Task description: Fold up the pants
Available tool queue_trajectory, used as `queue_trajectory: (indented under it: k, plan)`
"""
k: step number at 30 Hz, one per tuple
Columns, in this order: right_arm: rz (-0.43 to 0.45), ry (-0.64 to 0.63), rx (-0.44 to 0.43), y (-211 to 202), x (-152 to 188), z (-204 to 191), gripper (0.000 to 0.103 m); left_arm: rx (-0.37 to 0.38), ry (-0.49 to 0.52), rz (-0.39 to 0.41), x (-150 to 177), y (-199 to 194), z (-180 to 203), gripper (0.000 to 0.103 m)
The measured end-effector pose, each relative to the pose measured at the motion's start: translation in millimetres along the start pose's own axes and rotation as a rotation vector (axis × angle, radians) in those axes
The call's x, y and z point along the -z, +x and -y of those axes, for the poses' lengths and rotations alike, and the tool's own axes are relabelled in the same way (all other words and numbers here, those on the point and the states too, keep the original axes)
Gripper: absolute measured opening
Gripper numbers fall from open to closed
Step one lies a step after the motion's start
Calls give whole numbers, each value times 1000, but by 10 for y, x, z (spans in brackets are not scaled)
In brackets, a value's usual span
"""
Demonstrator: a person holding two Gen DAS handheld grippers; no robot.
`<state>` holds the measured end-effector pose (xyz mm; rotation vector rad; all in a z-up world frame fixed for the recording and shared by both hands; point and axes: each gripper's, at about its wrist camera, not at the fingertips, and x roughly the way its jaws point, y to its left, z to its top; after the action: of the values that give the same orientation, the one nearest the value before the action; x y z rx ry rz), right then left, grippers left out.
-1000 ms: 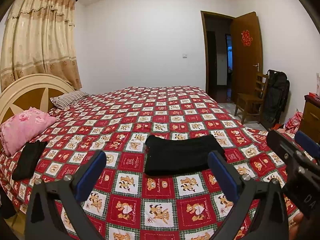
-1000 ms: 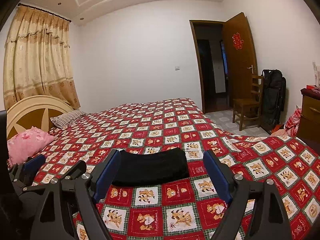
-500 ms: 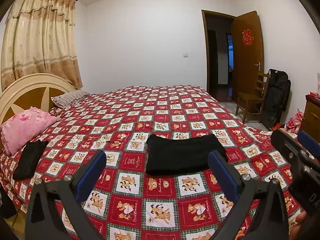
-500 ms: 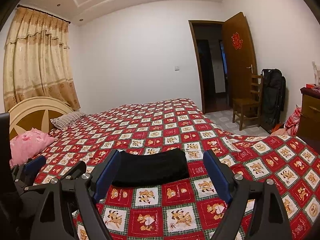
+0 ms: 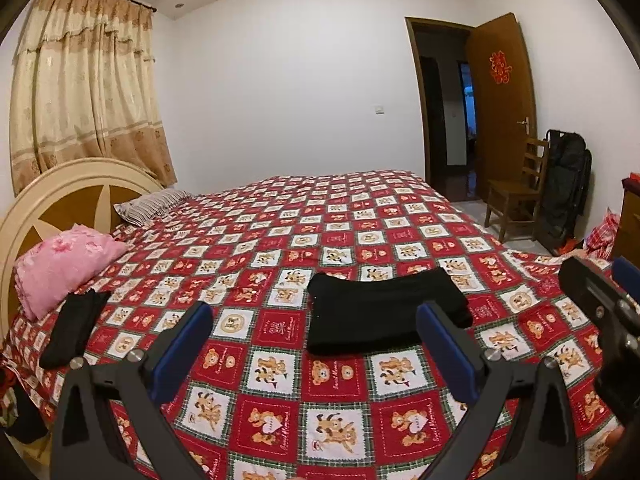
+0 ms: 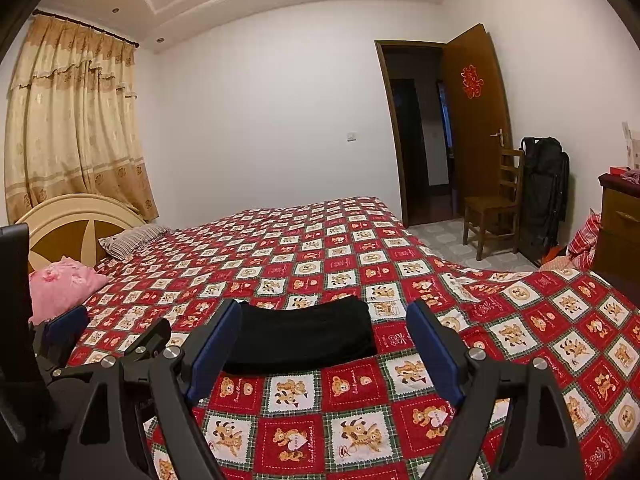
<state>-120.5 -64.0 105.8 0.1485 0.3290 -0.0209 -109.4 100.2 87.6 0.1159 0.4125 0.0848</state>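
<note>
Folded pants on bed; both tongs open and empty.

The black pants [image 5: 384, 312] lie folded into a compact rectangle on the red teddy-bear quilt [image 5: 280, 412] of the bed, toward its near edge. The left tongs [image 5: 316, 332] hover above the quilt with jaws spread wide, nothing between the blue pads, short of the pants. The right tongs [image 6: 324, 340] are likewise spread wide and empty, with the pants seen between the pads but not touched. A second dark garment [image 5: 72, 332] lies at the left edge of the quilt, just beside a pink pillow [image 5: 64, 264]. A wooden chair [image 6: 492, 208] stands near the open door [image 6: 476, 120], well apart from the pants.
</note>
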Motion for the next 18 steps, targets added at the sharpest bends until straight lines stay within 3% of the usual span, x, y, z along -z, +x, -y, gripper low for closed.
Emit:
queue_trajectory:
  k: [18]
  plan:
    - [0,20,7,23,34,19,85,99,-40,-54,1,95,30,103]
